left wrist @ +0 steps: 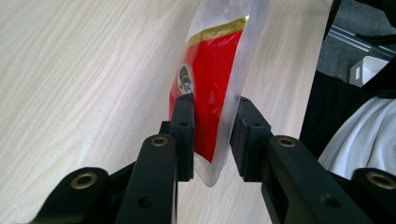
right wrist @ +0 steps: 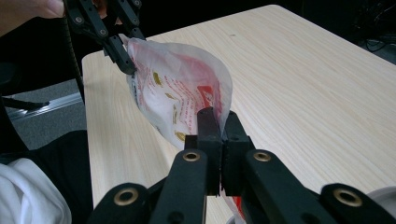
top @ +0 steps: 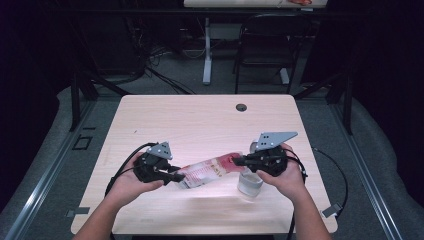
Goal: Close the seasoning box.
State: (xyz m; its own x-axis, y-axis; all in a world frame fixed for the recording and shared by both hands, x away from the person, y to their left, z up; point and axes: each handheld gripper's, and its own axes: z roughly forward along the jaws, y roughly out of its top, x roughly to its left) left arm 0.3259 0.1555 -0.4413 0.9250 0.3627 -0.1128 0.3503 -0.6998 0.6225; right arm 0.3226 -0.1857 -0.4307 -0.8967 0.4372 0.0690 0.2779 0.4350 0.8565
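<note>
Overhead, a person's two forearms reach in from the near edge of a pale wood-grain table (top: pixel 200 120), each hand holding black two-jaw tongs. Between them, lifted above the table's near half, hangs a clear plastic pouch with red and gold printing (top: pixel 210 169), stretched almost level from left to right.

The left tongs (top: pixel 175 177) have the pouch's left end between their jaws. In the left gripper view the left tongs (left wrist: pixel 212 135) stand partly apart, with the red-printed pouch (left wrist: pixel 212 93) pressed against one jaw pad and the other pad at the clear film's edge; the jaws have just been closing a little on the pouch.

The right tongs (top: pixel 239 161) are clamped tight on the pouch's right end. In the right gripper view the right tongs (right wrist: pixel 219 128) pinch the pouch (right wrist: pixel 177 93) flat between nearly touching jaws, and the bag bulges beyond them towards the left tongs (right wrist: pixel 122 56).

Under the right hand, near the table's near right corner, stands a clear round plastic cup (top: pixel 249 183).
</note>
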